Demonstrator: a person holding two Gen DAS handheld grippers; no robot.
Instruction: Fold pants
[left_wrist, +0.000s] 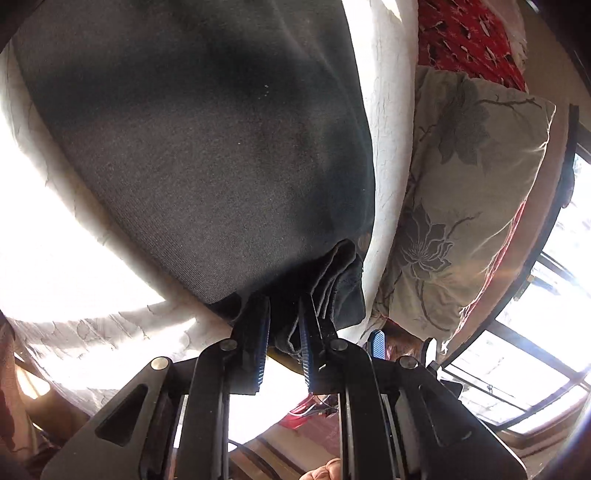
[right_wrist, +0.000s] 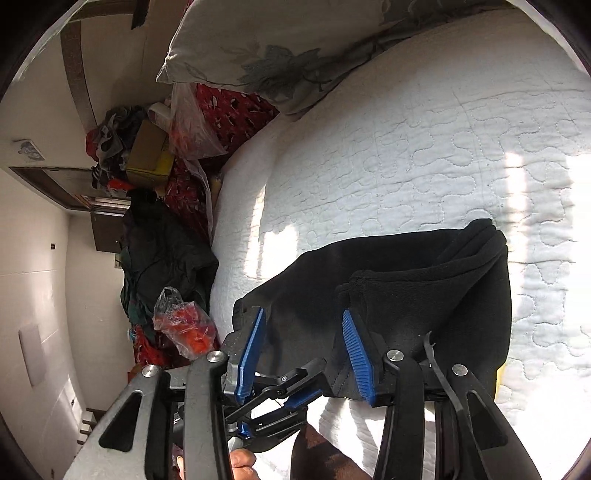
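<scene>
Dark grey pants (left_wrist: 207, 155) lie spread on a white quilted bed cover (left_wrist: 388, 110). My left gripper (left_wrist: 284, 299) is shut on a bunched edge of the cloth, which is pinched between its pads. In the right wrist view the pants (right_wrist: 424, 295) look black and lie folded over in layers on the quilt (right_wrist: 443, 129). My right gripper (right_wrist: 303, 314) hovers at their near edge with its blue pads (right_wrist: 356, 354) wide apart, and no cloth is pressed between them. One of its blue pads (left_wrist: 377, 343) shows just right of the left gripper.
A floral pillow (right_wrist: 280, 48) lies at the head of the bed, over a red patterned cloth (right_wrist: 236, 110). Beside the bed are a cardboard box (right_wrist: 147, 155), a heap of dark clothes (right_wrist: 162, 251) and a plastic bag (right_wrist: 184, 328). A bright window (left_wrist: 535, 350) is on the right.
</scene>
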